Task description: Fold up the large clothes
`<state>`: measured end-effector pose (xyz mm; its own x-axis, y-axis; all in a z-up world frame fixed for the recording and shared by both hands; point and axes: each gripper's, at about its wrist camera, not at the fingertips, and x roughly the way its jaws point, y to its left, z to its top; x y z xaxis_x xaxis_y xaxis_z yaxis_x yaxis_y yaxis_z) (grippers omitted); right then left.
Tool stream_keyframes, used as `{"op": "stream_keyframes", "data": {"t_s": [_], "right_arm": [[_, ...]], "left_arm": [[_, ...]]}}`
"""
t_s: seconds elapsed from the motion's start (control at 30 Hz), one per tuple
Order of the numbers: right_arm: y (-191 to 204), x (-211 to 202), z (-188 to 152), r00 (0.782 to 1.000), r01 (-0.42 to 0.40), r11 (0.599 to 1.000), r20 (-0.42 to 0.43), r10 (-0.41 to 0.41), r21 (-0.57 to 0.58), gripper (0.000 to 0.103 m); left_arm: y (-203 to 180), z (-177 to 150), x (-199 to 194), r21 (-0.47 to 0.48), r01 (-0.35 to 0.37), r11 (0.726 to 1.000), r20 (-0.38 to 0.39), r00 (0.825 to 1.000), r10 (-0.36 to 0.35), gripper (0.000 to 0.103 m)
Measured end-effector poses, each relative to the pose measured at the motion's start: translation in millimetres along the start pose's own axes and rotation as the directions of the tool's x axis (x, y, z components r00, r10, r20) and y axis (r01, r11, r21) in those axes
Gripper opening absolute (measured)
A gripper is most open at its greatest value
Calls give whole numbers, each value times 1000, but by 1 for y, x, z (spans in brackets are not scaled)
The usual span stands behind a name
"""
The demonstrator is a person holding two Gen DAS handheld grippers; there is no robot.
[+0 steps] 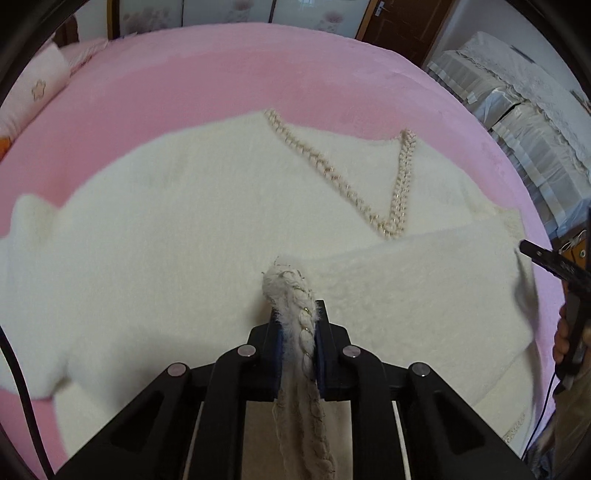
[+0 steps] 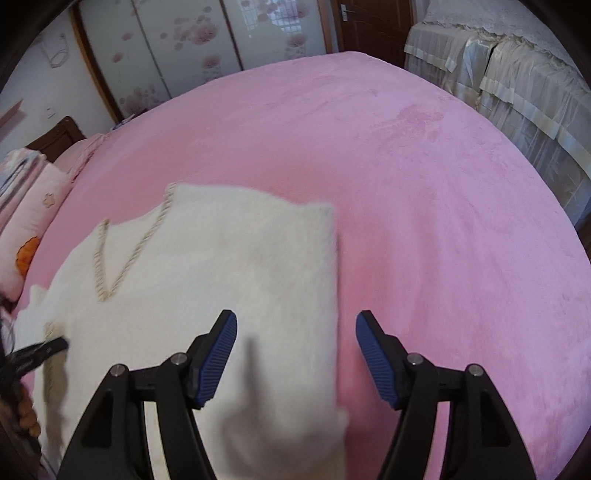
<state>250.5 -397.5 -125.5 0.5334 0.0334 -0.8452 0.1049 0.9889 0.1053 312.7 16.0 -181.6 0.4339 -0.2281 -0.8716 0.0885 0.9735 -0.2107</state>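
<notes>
A fluffy white sweater (image 1: 177, 229) with a braided beige V-neck trim (image 1: 391, 206) lies spread on the pink bed (image 1: 207, 74). My left gripper (image 1: 298, 325) is shut on the sweater's braided hem edge (image 1: 295, 291), lifting it above the body. The right side of the sweater is folded over toward the middle (image 1: 424, 288). In the right wrist view the sweater (image 2: 221, 258) lies at the lower left, with the folded edge running down the middle. My right gripper (image 2: 296, 332) is open and empty, just above that folded edge.
Pink pillows (image 2: 29, 206) lie at the left of the bed. A cream lace-covered piece of furniture (image 2: 517, 92) stands beyond the right bed edge. Wardrobe doors (image 2: 184, 48) and a brown door (image 2: 369, 26) are at the back.
</notes>
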Motion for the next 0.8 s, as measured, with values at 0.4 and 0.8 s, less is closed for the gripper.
{"op": "stream_keyframes", "data": {"t_s": [0.4,0.8], "right_arm": [[-26,56,15,999,42,992,7,-43,118,23],[37,-34,-25,987,43,997,159,-31,-70,40]], "left_arm": [[-9,51,47,52,-129,990,-3,992,129,20],[-18,18,-47,79,-52,996,93,995,44,49]]}}
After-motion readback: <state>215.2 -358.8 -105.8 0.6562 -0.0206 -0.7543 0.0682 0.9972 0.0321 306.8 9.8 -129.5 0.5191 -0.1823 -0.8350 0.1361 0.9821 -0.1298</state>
